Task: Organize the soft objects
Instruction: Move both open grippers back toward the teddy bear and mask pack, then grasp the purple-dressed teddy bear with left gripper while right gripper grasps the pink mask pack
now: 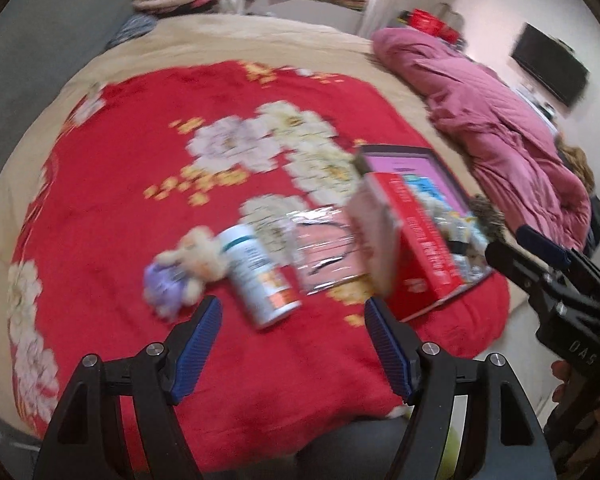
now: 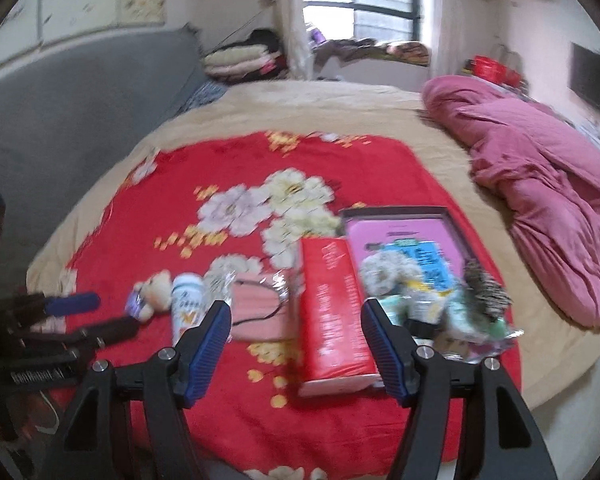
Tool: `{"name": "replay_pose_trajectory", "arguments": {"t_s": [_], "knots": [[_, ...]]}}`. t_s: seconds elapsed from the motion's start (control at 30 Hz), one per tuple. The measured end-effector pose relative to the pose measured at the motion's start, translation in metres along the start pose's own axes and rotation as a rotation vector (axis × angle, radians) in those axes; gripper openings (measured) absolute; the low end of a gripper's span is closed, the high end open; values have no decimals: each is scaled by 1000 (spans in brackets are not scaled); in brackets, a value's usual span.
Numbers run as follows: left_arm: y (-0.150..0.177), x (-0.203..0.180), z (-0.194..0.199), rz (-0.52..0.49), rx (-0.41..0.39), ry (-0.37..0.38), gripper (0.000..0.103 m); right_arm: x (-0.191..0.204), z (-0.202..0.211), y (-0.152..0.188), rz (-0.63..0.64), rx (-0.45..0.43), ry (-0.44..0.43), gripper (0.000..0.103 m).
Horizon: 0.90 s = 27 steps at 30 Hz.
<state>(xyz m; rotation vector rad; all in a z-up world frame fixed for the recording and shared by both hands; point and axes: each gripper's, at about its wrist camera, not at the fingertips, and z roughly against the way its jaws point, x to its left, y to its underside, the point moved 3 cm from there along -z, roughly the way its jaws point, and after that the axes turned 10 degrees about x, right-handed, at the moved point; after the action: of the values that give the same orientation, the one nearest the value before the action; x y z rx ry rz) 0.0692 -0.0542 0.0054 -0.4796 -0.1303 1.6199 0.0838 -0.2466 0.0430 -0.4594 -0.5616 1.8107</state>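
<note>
A small cream plush toy with a purple part (image 1: 184, 270) lies on the red floral blanket (image 1: 140, 208), next to a white bottle (image 1: 260, 276) and a clear bag holding a pink mask (image 1: 328, 252). A red box (image 1: 420, 248) stands against an open tray (image 1: 416, 160) with soft items in it. My left gripper (image 1: 292, 312) is open and empty, hovering just short of the bottle. My right gripper (image 2: 296, 316) is open and empty above the near end of the red box (image 2: 332, 312). The plush (image 2: 156, 290), bottle (image 2: 186, 306) and mask bag (image 2: 260, 306) show in the right view.
A pink quilted coat (image 1: 496, 120) lies along the bed's right side. Folded bedding (image 2: 240, 60) sits at the far end by the window. A grey headboard (image 2: 80, 112) runs along the left. The tray (image 2: 456, 224) holds a white fluffy item (image 2: 388, 270) and a speckled furry item (image 2: 486, 286).
</note>
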Motion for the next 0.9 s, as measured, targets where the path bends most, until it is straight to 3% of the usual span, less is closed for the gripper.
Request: {"name": "replay_pose_trajectory", "arguments": {"t_s": [0.3, 0.53, 0.9], "knots": [[13, 66, -22, 126, 43, -16, 75, 65, -65, 10, 197, 107, 55, 67], [10, 81, -43, 148, 75, -20, 75, 76, -110, 0, 165, 169, 26, 67], [-8, 106, -80, 156, 109, -18, 75, 80, -179, -21, 103, 266, 51, 67]]}}
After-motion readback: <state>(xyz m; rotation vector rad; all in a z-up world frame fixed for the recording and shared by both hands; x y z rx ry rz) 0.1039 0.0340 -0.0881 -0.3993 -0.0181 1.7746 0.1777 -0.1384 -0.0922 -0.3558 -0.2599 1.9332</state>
